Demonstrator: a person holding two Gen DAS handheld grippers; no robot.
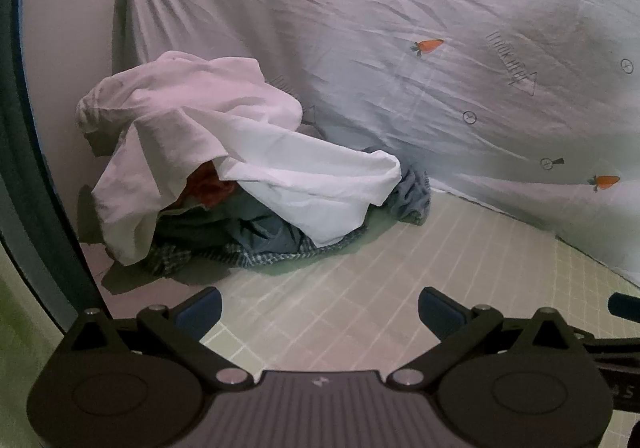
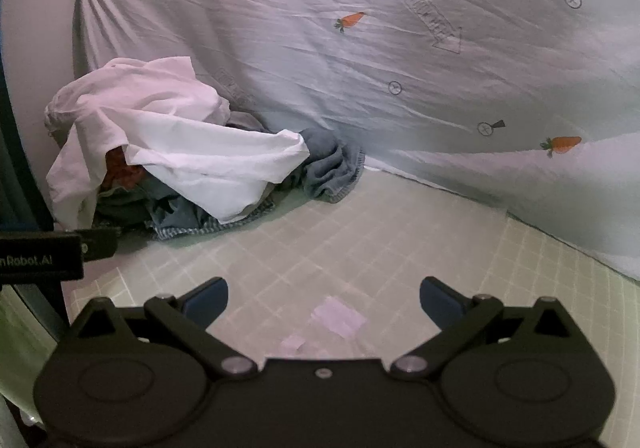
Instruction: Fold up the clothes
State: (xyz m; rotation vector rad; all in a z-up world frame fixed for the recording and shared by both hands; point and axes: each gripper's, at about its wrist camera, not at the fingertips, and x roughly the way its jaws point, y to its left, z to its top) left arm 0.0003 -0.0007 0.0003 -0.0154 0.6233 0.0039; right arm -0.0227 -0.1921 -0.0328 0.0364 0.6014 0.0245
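Observation:
A pile of crumpled clothes lies at the back left of the gridded mat (image 1: 360,288). A white garment (image 1: 224,152) drapes over the top. Under it show a red piece (image 1: 208,184), a blue-grey garment (image 1: 412,192) and a checked cloth (image 1: 256,252). My left gripper (image 1: 318,314) is open and empty, hovering over the mat in front of the pile. In the right wrist view the same white garment (image 2: 168,136) and blue-grey garment (image 2: 332,164) sit at the left. My right gripper (image 2: 323,306) is open and empty above the mat (image 2: 400,248).
A pale sheet printed with carrots (image 1: 440,48) hangs as a backdrop behind the mat, also in the right wrist view (image 2: 440,48). The left gripper's body (image 2: 40,256) pokes in at the left edge of the right view. Pale tape patches (image 2: 338,318) lie on the mat.

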